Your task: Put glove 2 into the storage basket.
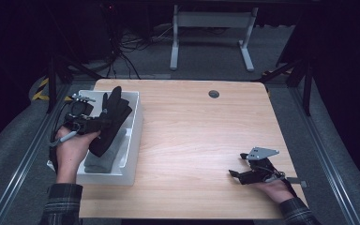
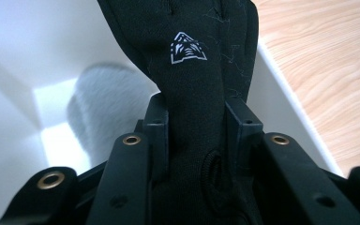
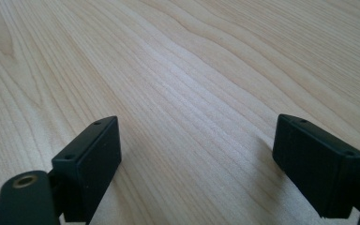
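Dark room, grey carpet [image 1: 206, 56], white desk frame [image 1: 211, 21]

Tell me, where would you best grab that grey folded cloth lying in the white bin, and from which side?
I would take the grey cloth from straight above, at its near end. It lies flat on the floor of the white bin, whose walls block any sideways approach. The black glove, clamped in the left hand-held gripper, hangs over its far end, so the near end looks easier to reach.
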The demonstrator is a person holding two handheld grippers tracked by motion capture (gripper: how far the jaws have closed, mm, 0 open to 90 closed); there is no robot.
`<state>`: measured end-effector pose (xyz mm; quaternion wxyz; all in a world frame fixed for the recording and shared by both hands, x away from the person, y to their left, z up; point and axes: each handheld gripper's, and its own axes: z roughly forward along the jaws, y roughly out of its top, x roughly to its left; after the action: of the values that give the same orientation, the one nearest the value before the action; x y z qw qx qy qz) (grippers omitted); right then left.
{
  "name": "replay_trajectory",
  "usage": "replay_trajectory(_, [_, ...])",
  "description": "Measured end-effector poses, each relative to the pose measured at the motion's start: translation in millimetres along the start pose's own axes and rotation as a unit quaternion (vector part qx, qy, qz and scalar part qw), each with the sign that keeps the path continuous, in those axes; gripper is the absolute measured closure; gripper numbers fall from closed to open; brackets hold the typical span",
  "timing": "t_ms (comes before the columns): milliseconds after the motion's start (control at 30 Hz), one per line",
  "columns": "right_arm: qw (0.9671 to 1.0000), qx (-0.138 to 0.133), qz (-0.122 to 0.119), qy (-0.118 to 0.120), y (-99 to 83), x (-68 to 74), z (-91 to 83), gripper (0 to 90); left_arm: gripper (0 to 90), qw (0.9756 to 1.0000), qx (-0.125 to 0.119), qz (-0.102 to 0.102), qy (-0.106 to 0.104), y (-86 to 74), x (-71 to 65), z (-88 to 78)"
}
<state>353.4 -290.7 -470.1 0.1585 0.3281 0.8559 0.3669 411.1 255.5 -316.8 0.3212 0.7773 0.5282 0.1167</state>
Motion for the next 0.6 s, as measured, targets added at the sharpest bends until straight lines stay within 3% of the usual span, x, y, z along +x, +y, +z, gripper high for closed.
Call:
replay_trajectory(333, [1.0000,0.000,0.000,0.000,0.0,0.0,0.0,16.0,67.1,0.9983,0.041,-0.032,0.026,-17.7,15.7,32.0])
replay_trajectory(500, [1.0000,-0.001,0.000,0.000,-0.2,0.0,-0.1,16.1,66.7,0.9957,0.071,-0.042,0.041,-28.7,22.9,52.4])
replay_trajectory(600, [1.0000,-0.001,0.001,0.001,-0.5,0.2,-0.3,16.1,66.6,0.9955,0.068,-0.053,0.038,-34.1,28.5,58.5])
